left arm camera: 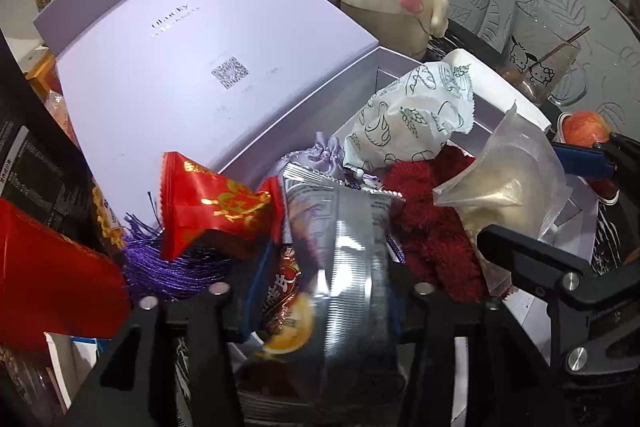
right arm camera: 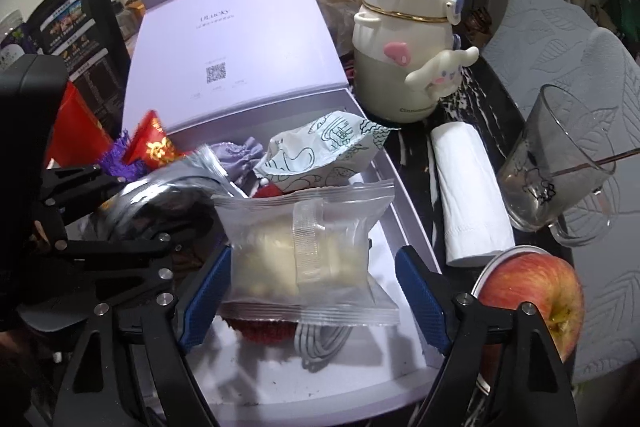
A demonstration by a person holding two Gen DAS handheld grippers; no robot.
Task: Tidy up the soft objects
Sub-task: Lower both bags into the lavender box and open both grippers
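Silver foil pouch sits pinched in the left gripper over the lavender box. The right gripper is spread around a clear pastry packet, not clamped. Several soft packets already lie inside; these two look unplaced.

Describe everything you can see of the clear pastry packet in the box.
The clear pastry packet is a frosted, crimp-edged plastic wrapper holding a pale yellowish filling in a ribbed inner tray. It lies tilted on a red fuzzy item in the lavender box, between the open blue fingers of the right hand-held gripper.
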